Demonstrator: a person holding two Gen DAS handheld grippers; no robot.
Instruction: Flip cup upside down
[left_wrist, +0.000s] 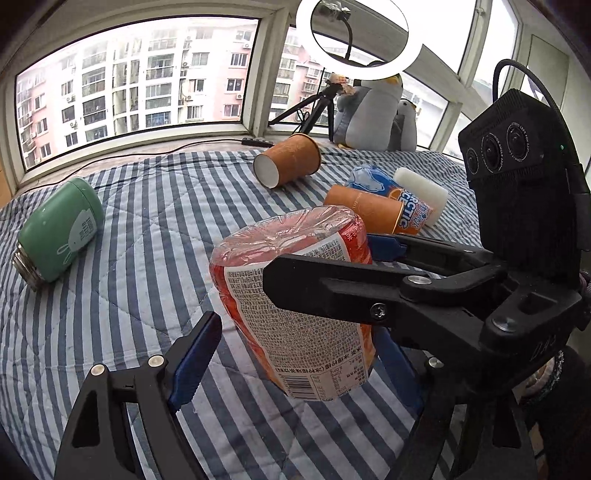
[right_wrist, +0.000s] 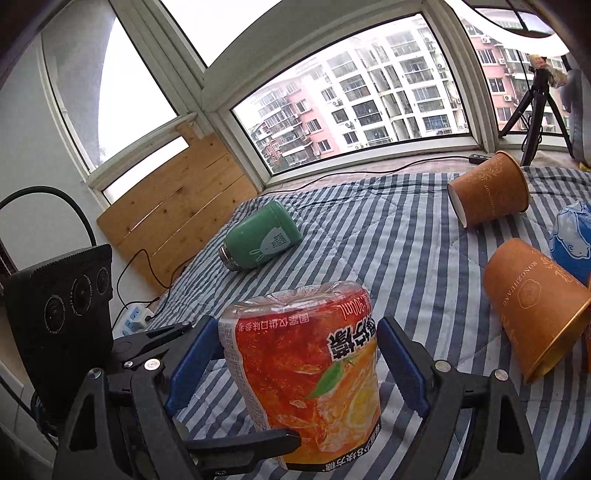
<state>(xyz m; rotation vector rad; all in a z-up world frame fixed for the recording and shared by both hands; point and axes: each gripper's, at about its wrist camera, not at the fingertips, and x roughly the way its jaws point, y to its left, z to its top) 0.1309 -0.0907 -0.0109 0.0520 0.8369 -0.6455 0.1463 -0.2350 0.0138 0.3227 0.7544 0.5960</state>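
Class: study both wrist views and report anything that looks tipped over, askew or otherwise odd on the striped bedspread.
Several containers lie on their sides: two brown paper cups and a green metal flask. The red shrink-wrapped drink bottle between the grippers has upside-down label text, so it appears inverted.

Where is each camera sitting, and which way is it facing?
Left wrist: on the left gripper, facing the window across the striped quilt; its fingers flank the wrapped cup, and the right gripper reaches in from the right.
Right wrist: on the right gripper, facing the window corner; its fingers clasp the cup, and the left gripper enters from the left.
Shared: cup, green flask, two paper cups.
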